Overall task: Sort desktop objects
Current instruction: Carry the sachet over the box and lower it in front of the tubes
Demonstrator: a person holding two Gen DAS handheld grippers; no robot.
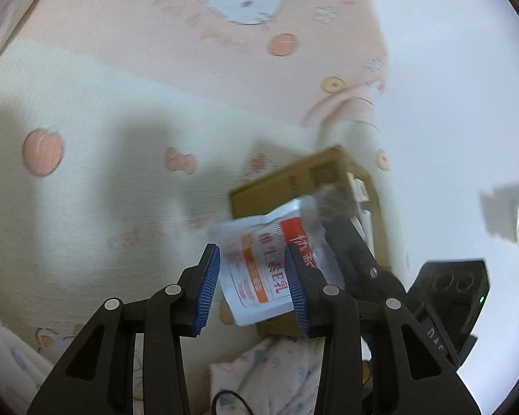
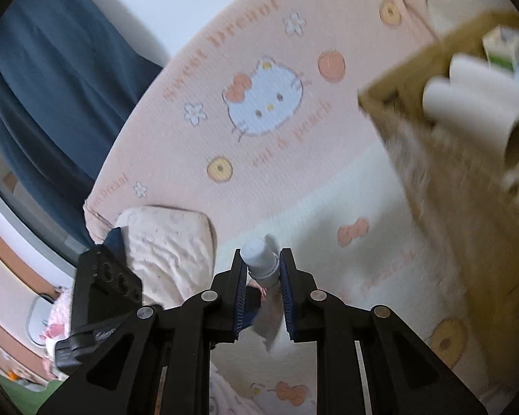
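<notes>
Right claw (image 2: 262, 269) angled downward, clamped on white bottle (image 2: 261, 261) above bedsheet (image 2: 259, 180).

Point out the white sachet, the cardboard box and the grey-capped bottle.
white sachet (image 1: 259, 269): left wrist view, printed face.
cardboard box (image 1: 276, 186): left wrist view, top panel.
grey-capped bottle (image 2: 259, 259): right wrist view, cap.

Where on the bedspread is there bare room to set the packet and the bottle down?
Free: the pale bedspread left of the cardboard box, and the pink stretch between pillow and box. Crowded: inside the box, with paper rolls and a carton.
</notes>
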